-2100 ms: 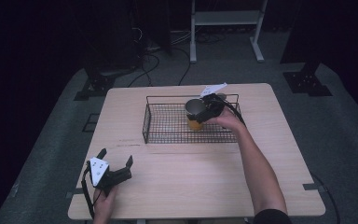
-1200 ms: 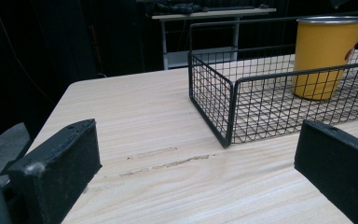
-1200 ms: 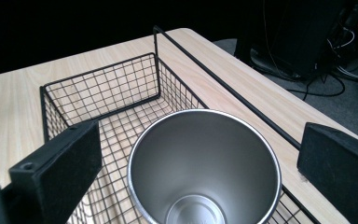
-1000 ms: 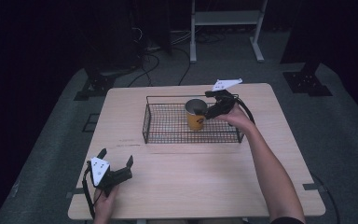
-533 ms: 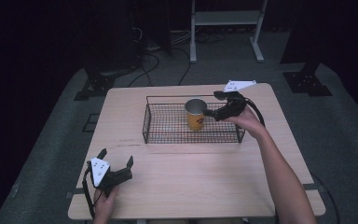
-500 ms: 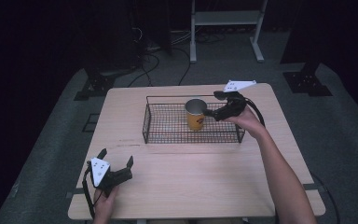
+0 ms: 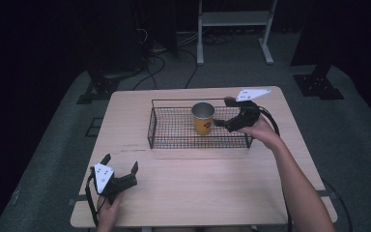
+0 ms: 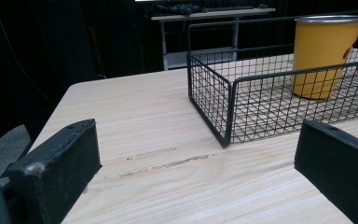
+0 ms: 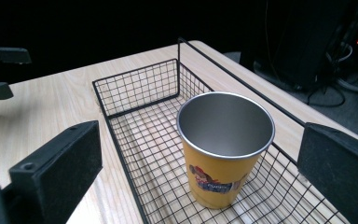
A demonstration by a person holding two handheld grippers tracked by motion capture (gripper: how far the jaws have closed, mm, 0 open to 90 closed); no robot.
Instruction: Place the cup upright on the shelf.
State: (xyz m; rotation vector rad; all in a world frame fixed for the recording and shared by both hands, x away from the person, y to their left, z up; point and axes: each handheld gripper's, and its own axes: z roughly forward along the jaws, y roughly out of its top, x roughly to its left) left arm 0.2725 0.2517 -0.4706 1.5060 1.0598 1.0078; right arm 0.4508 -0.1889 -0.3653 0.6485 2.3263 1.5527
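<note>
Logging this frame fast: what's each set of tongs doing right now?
Left tongs: open, empty, low over the table.
Right tongs: open, empty, beside the yellow cup in the wire basket.

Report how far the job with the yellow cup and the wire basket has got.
Done, it seems: the yellow cup stands upright and empty inside the wire basket. In hand: nothing; the right gripper is open beside the cup, apart from it. The left gripper is open and low over the table near its front left corner. Left: probably just drawing the right gripper away.
</note>
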